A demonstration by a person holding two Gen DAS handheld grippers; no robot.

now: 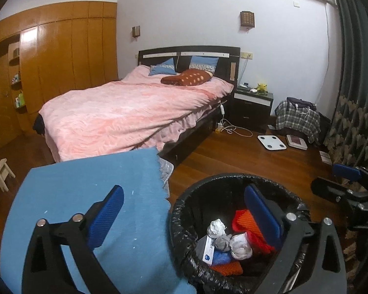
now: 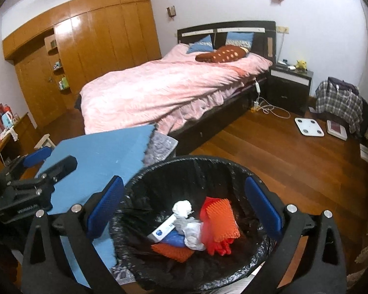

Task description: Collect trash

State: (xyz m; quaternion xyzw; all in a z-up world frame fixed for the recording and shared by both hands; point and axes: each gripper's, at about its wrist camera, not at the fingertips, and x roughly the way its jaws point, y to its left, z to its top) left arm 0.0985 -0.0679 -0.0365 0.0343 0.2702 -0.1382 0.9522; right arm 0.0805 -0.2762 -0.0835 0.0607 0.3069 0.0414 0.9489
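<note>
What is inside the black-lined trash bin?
The trash bin holds orange foam netting, crumpled white tissues, a white-blue box and blue plastic. Anything beneath is covered.

A wooden floor (image 2: 269,161) fills the right half of the frame. On it stand a bin (image 2: 159,171) at lower centre, a blue mat (image 2: 103,152) at lower left, and a white scale (image 2: 309,127) at right.

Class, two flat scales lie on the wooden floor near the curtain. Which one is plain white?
The square scale closer to the bed is plain white with small round pads. The other scale, nearer the plaid bag, has a dark reddish panel.
</note>
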